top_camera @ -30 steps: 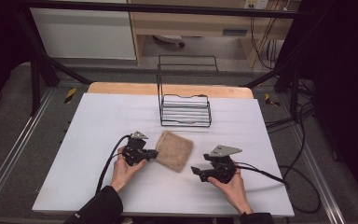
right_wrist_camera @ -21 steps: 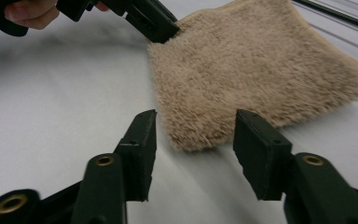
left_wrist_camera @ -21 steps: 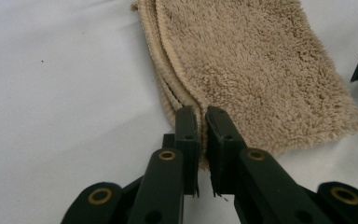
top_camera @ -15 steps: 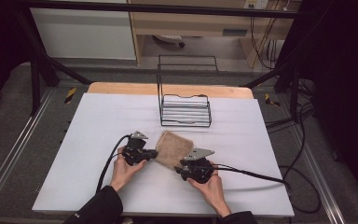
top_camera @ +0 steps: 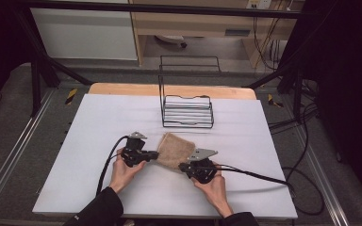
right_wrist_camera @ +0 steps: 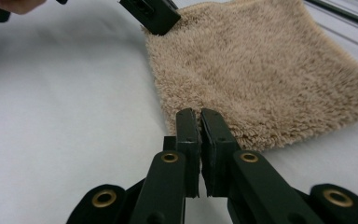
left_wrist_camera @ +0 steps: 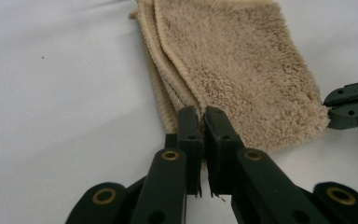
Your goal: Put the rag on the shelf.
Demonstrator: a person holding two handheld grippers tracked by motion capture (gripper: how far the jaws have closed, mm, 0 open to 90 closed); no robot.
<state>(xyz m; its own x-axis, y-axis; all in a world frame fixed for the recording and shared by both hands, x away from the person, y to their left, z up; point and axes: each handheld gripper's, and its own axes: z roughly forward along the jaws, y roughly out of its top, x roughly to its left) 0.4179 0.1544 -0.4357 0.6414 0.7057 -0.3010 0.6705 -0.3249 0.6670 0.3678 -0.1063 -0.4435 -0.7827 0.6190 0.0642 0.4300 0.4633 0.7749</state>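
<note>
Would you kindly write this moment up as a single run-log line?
left gripper: shut on towel corner | right gripper: shut at towel edge | towel: folded, flat on table | wire rack: behind towel, untouched

A lab recording bay: white table [top_camera: 99, 122] inside a dark metal frame [top_camera: 37, 70] (loose cables [top_camera: 306, 155] trail over grey floor).

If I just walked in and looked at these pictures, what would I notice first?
You would notice the fluffy tan towel lying folded near the front of the white table. A person's two hands hold black grippers, and the left gripper and the right gripper both have their jaws closed at the towel's near edge. Behind it, a black wire rack stands toward the back of the table.
</note>
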